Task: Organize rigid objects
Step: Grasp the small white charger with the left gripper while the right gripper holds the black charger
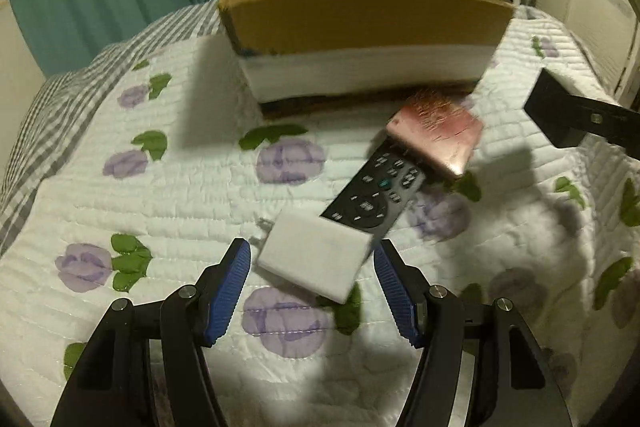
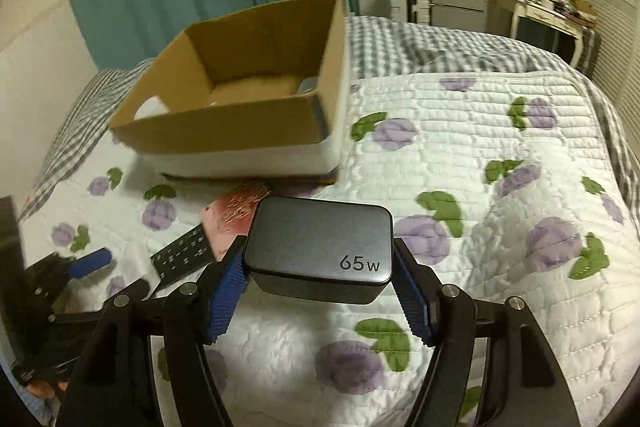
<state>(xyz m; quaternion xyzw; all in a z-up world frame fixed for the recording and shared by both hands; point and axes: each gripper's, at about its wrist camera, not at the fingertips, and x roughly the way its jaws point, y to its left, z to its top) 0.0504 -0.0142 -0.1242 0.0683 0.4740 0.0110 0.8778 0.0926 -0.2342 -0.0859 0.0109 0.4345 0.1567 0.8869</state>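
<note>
Gripping a grey charger (image 2: 318, 247), the right claw (image 2: 320, 291) hangs above the bed (image 2: 460, 147), near the box (image 2: 224, 139). Left claw (image 1: 312, 287) gapes around a white block (image 1: 314, 259), not yet closed. Remote (image 1: 374, 193) and pink case (image 1: 436, 137) remain outside; something white already lies inside.

Bed (image 1: 168, 195) covered with white quilted spread, purple flowers and green leaves; grey checked blanket (image 2: 420, 43) along far edge. Cardboard box (image 1: 360, 23) with white lower band sitting toward far edge. Just in front of box: pink flat item (image 1: 436, 139), overlapping far end of black remote (image 1: 376, 195). White block (image 1: 316, 259) over remote's near end.
</note>
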